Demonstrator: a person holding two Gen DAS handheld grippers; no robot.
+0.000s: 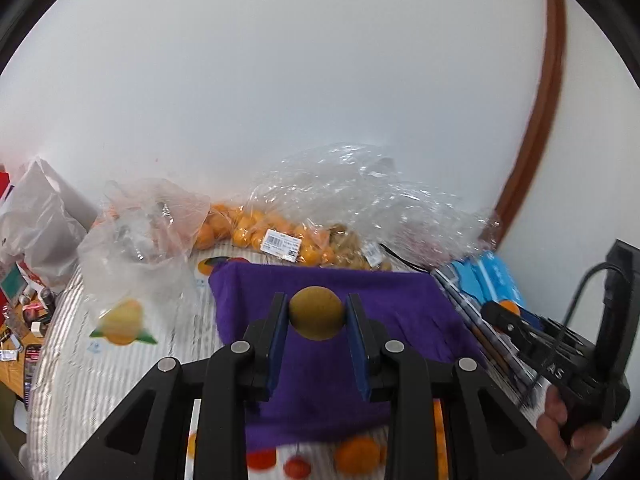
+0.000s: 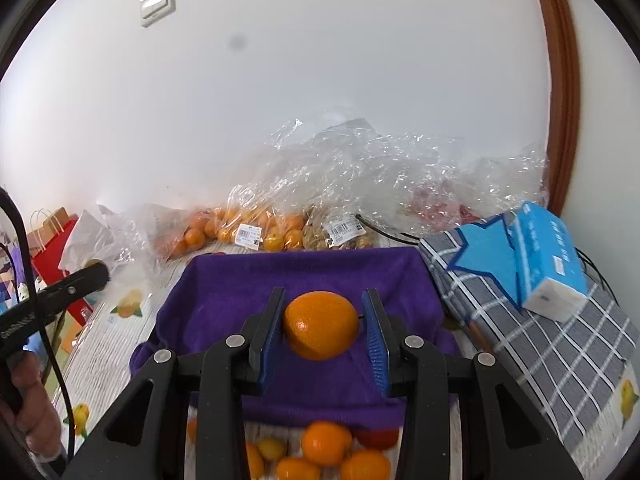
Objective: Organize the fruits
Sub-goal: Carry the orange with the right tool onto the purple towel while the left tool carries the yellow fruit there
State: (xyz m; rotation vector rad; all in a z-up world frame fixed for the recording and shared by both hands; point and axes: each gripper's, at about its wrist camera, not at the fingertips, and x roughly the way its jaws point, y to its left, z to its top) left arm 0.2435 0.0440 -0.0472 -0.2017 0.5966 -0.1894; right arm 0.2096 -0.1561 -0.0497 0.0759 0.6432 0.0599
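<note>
My left gripper [image 1: 317, 316] is shut on a small round brown-green fruit [image 1: 316, 312] and holds it above a purple cloth [image 1: 400, 304]. My right gripper [image 2: 322, 326] is shut on an orange [image 2: 321, 325] above the same purple cloth [image 2: 224, 284]. The right gripper also shows at the right edge of the left wrist view [image 1: 508, 314]. Loose oranges [image 2: 326, 442] and small red fruits lie on the table in front of the cloth. Clear bags of oranges [image 2: 240, 228] and of brown fruits [image 2: 340, 232] lie behind the cloth by the wall.
A blue tissue pack [image 2: 548, 256] sits on a grey checked cloth [image 2: 560, 344] at the right. Crumpled clear plastic [image 2: 380, 160] piles against the white wall. Bags and clutter stand at the left [image 1: 36, 216]. The table has a fruit-print cover [image 1: 120, 328].
</note>
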